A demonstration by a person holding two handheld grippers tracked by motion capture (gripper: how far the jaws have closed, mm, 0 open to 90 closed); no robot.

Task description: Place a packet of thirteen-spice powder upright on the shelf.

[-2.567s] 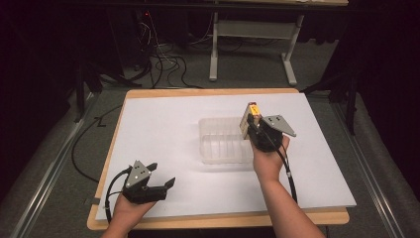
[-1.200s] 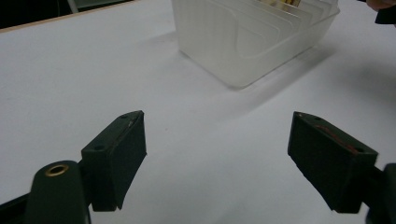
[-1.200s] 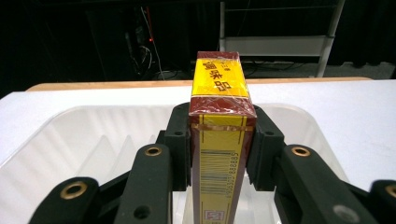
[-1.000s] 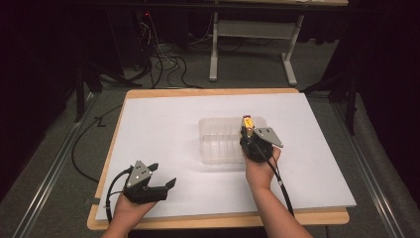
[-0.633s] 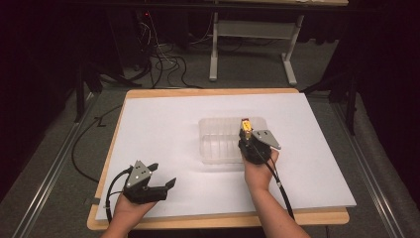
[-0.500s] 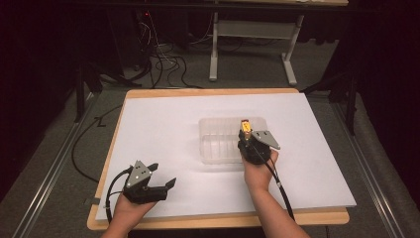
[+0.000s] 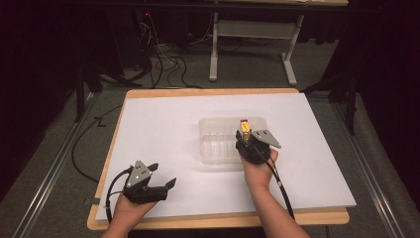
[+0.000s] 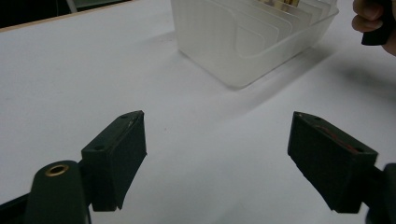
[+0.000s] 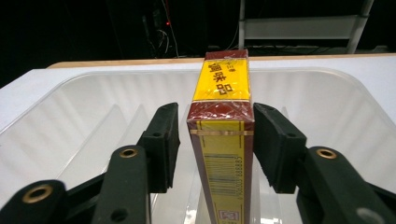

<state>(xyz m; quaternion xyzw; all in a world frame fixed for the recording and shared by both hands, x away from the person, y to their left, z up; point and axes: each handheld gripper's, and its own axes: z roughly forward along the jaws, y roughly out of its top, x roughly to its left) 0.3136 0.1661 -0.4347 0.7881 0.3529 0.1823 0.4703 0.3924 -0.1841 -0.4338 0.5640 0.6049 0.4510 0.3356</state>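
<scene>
Between black jaws, glossy yellow-and-maroon box (image 9: 223, 154)

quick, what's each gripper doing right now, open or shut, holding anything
Left gripper: open, holding nothing, low over the white table sheet.
Right gripper: open around the yellow and red box in the clear divided bin; gap on its left side.

1. The narrow yellow and dark red cardboard box (image 9: 222, 140) carries red Chinese characters on its yellow top face; they appear to read 调味品.
2. Its near yellow face bears a black barcode with a line of digits alongside, too blurred to make out.
3. A small red mark sits at the bottom of that face, unreadable.
</scene>
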